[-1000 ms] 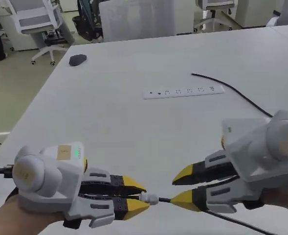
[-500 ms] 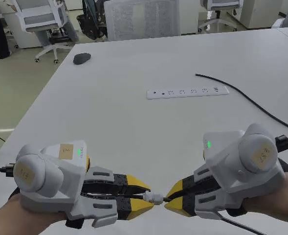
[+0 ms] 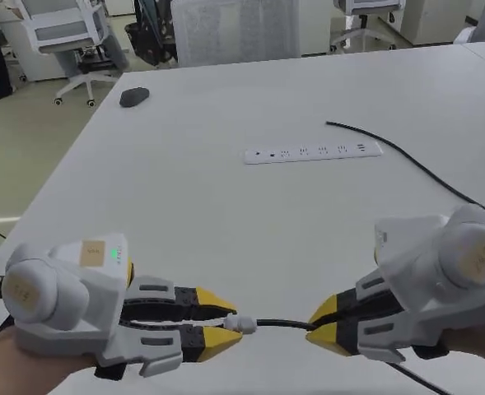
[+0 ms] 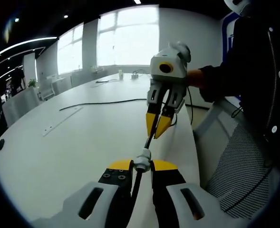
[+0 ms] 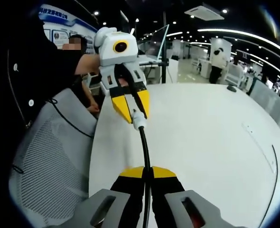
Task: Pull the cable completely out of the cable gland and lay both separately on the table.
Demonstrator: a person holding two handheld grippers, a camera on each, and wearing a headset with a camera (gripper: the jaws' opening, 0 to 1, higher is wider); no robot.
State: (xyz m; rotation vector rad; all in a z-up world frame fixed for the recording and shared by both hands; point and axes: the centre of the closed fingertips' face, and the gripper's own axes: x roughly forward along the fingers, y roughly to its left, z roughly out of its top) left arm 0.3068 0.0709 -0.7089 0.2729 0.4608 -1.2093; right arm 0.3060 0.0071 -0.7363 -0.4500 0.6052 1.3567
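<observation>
My left gripper (image 3: pixel 230 323) is low at the left, shut on the white cable gland (image 3: pixel 240 323). A short run of black cable (image 3: pixel 285 324) comes out of the gland and leads to my right gripper (image 3: pixel 318 326), which is shut on it. More cable trails out below the right gripper. In the left gripper view the gland (image 4: pixel 142 159) sits between my yellow fingertips (image 4: pixel 166 166), and the cable (image 4: pixel 149 140) rises to the right gripper (image 4: pixel 158 126). In the right gripper view the cable (image 5: pixel 143 142) runs from my own jaws up to the gland (image 5: pixel 139 119), held in the left gripper (image 5: pixel 130 108).
A white power strip (image 3: pixel 312 152) lies mid-table, and its black cord (image 3: pixel 407 160) runs off to the right. A dark mouse (image 3: pixel 133 97) rests near the far left edge. Office chairs (image 3: pixel 61 33) stand beyond the table (image 3: pixel 226 222). A person's dark sleeve (image 4: pixel 225 80) shows behind the right gripper.
The right gripper has drawn away to the right, so a longer stretch of cable now shows between it and the gland. The left gripper has shifted slightly left.
</observation>
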